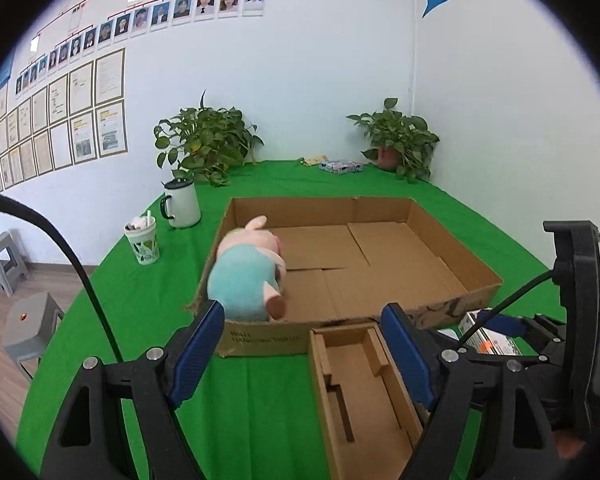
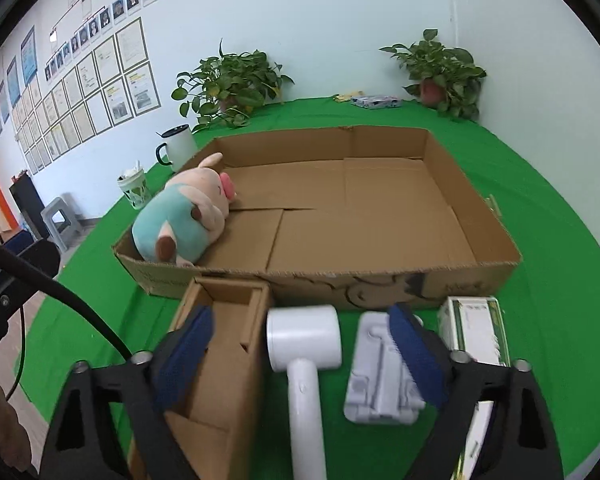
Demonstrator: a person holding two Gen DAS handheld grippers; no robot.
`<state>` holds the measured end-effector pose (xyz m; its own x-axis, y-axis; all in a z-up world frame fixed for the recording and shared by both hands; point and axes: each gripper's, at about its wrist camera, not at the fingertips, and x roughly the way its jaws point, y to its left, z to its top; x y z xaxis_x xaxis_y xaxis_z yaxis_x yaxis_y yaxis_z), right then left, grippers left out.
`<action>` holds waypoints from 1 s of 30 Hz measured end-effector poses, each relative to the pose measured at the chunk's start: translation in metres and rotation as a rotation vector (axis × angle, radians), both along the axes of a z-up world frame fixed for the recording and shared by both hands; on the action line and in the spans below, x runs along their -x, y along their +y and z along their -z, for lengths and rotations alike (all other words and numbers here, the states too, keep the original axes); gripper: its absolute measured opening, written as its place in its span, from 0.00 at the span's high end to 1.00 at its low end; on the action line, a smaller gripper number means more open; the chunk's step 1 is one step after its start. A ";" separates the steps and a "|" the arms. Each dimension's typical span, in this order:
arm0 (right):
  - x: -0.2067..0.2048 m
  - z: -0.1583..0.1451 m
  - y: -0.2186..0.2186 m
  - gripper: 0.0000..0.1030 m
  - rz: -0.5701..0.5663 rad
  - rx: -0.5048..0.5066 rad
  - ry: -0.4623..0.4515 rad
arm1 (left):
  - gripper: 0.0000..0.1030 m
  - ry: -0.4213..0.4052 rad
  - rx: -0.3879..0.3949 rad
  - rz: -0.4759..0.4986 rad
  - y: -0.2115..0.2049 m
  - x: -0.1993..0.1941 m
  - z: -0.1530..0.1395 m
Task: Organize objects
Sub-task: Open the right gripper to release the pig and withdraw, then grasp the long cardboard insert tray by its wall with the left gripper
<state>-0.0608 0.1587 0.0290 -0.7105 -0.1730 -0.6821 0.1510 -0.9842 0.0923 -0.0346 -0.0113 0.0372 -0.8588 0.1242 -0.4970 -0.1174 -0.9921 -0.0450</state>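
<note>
One item, the plush pig (image 2: 182, 220), lies in the big tray (image 2: 496, 216), ahead-left of our grippers. Left gripper (image 1: 306, 354) and right gripper (image 2: 302, 350) gape, empty. Next pick, we judge: the white dryer (image 2: 304, 340) (between the right's fingers).

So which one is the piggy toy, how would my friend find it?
Look for the big flat cardboard box on the green table. In its near left corner lies the plush pig, on its side. It is the only soft thing there: pink face, blue-green body.
</note>
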 end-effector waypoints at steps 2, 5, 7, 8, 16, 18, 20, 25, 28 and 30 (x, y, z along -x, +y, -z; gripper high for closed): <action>-0.009 0.005 0.002 0.68 -0.003 -0.009 -0.007 | 0.27 -0.006 -0.010 0.011 0.003 -0.005 0.004; -0.024 0.009 0.002 0.87 -0.035 0.007 -0.003 | 0.94 -0.047 -0.028 0.040 0.007 -0.009 0.011; -0.032 0.009 0.002 0.88 -0.034 0.000 0.014 | 0.98 -0.073 -0.042 0.053 0.008 -0.010 0.017; -0.034 0.009 0.003 0.88 -0.025 0.003 0.017 | 0.98 -0.069 -0.038 0.058 0.010 -0.013 0.017; -0.034 0.007 0.011 0.04 0.052 -0.071 0.044 | 0.07 0.007 0.000 -0.008 0.010 -0.021 0.013; -0.034 0.009 0.007 0.01 0.038 -0.088 0.035 | 0.07 -0.020 0.003 -0.007 0.009 -0.017 0.017; -0.033 0.013 0.006 0.01 0.016 -0.068 0.015 | 0.07 -0.035 0.000 -0.011 0.007 -0.015 0.020; -0.032 0.021 0.010 0.01 -0.012 -0.005 -0.007 | 0.07 -0.058 -0.046 0.000 0.000 -0.014 0.027; -0.032 0.024 0.013 0.01 -0.019 0.017 -0.016 | 0.07 -0.081 -0.046 0.005 -0.001 -0.010 0.033; -0.036 0.027 0.015 0.01 -0.059 0.057 -0.023 | 0.07 -0.115 -0.052 0.025 -0.001 -0.007 0.039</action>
